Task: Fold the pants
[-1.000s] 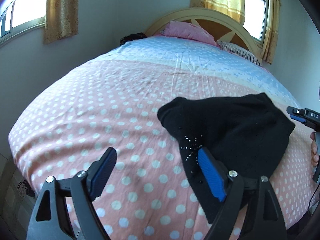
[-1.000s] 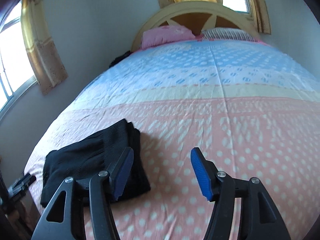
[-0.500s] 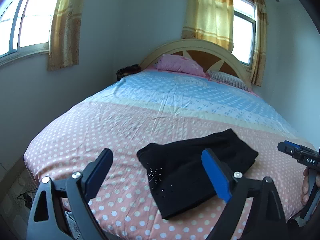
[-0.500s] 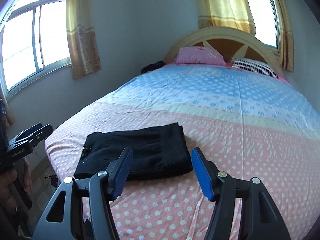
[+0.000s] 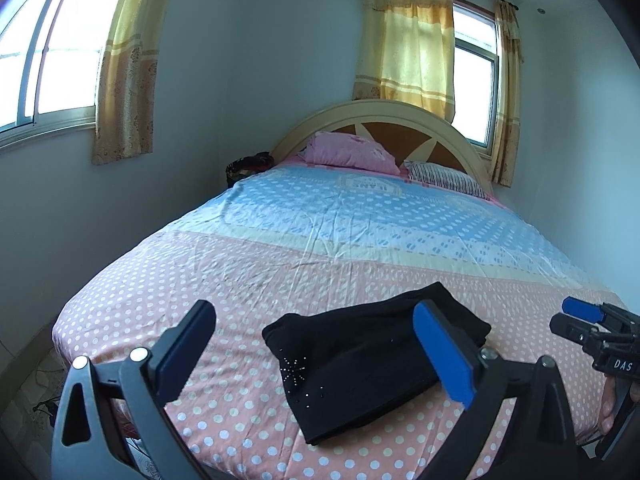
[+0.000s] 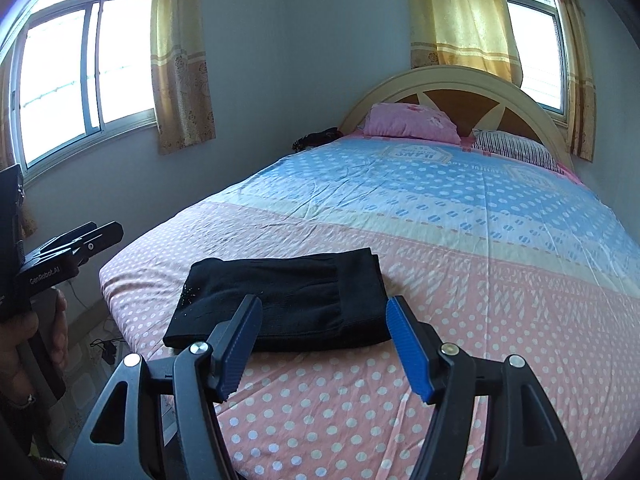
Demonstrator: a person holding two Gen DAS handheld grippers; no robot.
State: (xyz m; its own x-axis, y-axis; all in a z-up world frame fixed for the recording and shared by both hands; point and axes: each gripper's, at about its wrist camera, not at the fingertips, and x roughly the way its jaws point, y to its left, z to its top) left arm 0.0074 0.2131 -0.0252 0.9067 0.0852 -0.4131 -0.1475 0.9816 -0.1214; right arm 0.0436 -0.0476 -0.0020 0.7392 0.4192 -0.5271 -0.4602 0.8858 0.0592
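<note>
Bed [image 5: 320,248] with pink-dotted sheet fills both views. Black pants [image 6: 288,300] lie folded flat near its foot edge, studs on one corner. Left gripper [image 5: 316,344] wide open, empty, above the bed. Right gripper [image 6: 324,344] wide open, empty, clear of the pants.

left gripper [image 5: 316,350] spread wide and empty, right gripper [image 6: 324,346] likewise
</note>
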